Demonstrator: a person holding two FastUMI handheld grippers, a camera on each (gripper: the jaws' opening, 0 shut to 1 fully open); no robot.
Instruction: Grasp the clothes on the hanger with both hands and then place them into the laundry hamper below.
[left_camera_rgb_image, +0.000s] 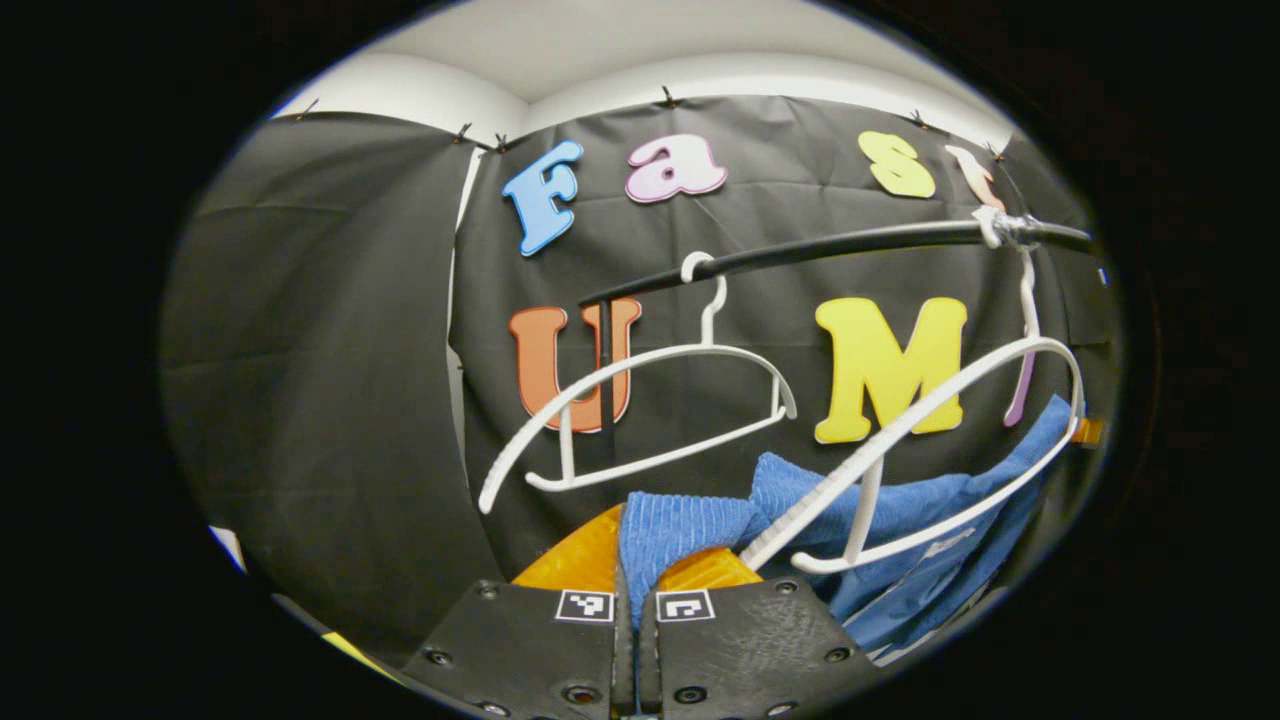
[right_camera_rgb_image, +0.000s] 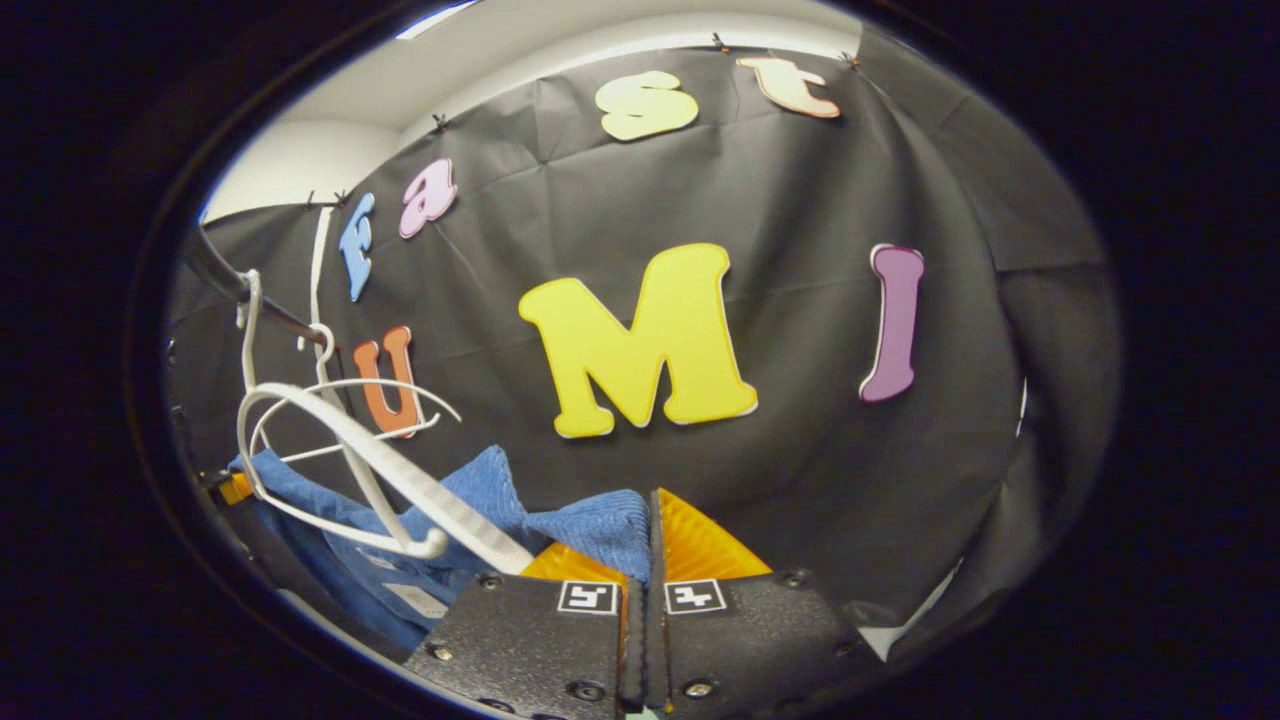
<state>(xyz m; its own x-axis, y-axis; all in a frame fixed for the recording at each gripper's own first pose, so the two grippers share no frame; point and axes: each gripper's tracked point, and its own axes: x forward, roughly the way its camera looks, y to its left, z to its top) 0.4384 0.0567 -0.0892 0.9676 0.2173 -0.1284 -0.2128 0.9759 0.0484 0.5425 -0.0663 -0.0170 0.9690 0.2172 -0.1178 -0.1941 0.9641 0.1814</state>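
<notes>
Pinching blue garment (left_camera_rgb_image: 690, 530): left tool (left_camera_rgb_image: 637, 585), right tool (right_camera_rgb_image: 640, 560); white hanger (left_camera_rgb_image: 930, 440) touching it.

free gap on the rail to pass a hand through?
Open stretch of rail between the bare hanger and the one carrying the blue garment. Crowded low: left gripper and right gripper both pinch that cloth.
</notes>
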